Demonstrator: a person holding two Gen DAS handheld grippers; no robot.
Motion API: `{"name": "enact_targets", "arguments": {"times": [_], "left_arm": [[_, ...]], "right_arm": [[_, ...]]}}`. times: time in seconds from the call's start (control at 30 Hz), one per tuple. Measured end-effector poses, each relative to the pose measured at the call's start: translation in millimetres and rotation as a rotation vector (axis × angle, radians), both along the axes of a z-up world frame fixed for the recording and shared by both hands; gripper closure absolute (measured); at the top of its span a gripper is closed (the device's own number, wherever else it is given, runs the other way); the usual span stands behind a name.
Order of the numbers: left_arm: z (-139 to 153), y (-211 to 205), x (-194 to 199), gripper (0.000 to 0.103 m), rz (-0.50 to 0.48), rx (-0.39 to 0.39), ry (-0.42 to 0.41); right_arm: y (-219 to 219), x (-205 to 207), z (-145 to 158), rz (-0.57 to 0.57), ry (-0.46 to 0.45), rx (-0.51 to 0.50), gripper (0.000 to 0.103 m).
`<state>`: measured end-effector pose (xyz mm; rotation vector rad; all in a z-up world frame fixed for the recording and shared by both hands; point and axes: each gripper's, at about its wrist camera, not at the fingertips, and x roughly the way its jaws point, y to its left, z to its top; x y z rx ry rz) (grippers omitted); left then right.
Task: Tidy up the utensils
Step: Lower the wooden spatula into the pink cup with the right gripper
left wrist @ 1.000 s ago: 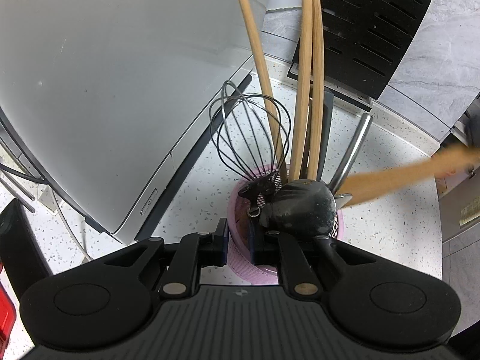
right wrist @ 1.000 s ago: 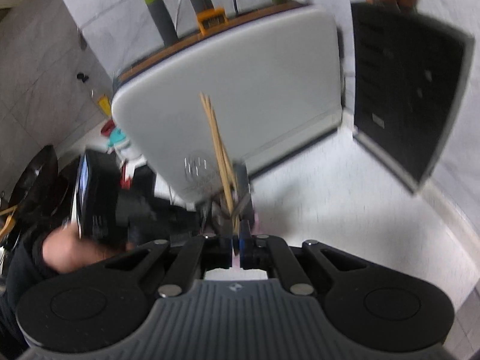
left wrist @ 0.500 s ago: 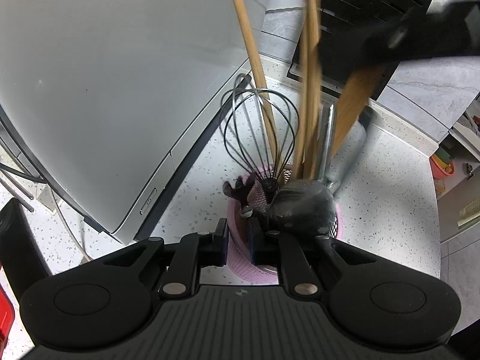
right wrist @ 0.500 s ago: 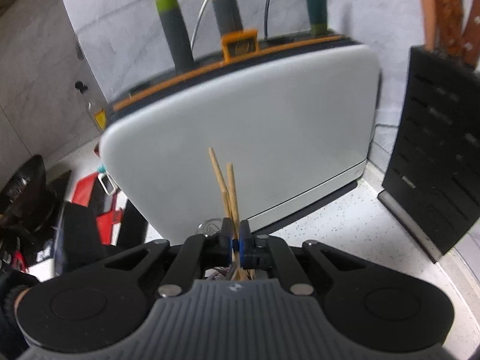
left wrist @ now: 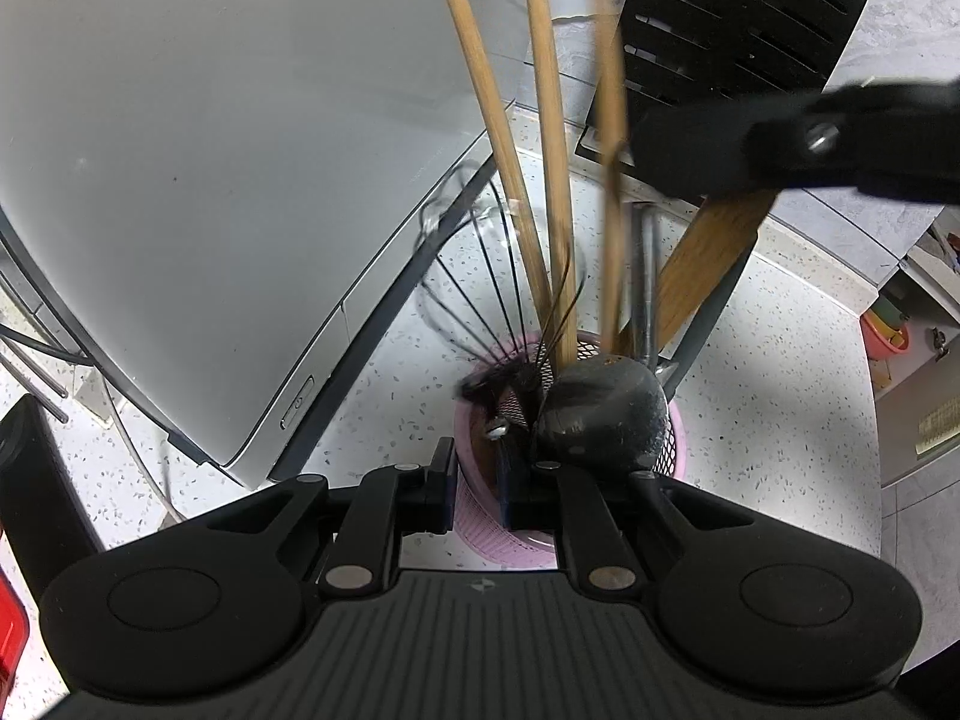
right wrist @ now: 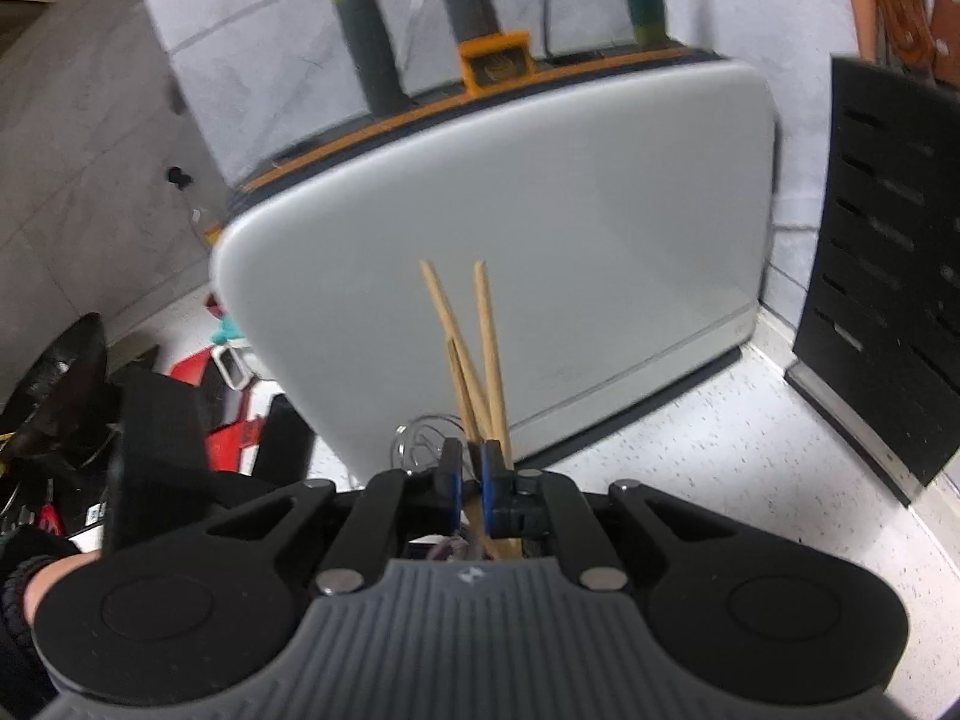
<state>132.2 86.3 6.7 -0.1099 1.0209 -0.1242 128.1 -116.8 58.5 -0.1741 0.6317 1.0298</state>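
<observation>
Left wrist view: the left claw [left wrist: 477,483] pinches the near rim of the pink mesh utensil holder [left wrist: 675,450], one finger outside and one inside, apparently to steady it while a tool goes in. Just ahead of the claw stand the wire whisk [left wrist: 492,276], long wooden chopsticks [left wrist: 543,120] and a black ladle bowl [left wrist: 603,414]. Up and to the right, the right claw [left wrist: 666,147] grips a wooden-handled utensil [left wrist: 705,264], lowering it into the holder. A second ago that handle lay nearly level off to the right; now it stands steep over the holder.

Right wrist view: the right claw [right wrist: 471,480] is closed on the wooden handle, chopstick tips rising just beyond it. The grey appliance [right wrist: 540,228] behind now looks sharper and closer.
</observation>
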Motion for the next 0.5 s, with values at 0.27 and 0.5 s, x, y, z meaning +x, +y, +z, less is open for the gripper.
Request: {"name": "enact_targets", "arguments": {"times": [0.27, 0.5], "left_arm": [[0, 0, -1, 0.089, 0.002, 0.0, -0.001], [-1, 0, -2, 0.089, 0.008, 0.002, -0.004]], "right_arm": [[13, -8, -12, 0.014, -0.08, -0.035, 0.1], [20, -9, -20, 0.049, -0.157, -0.074, 0.099]]}}
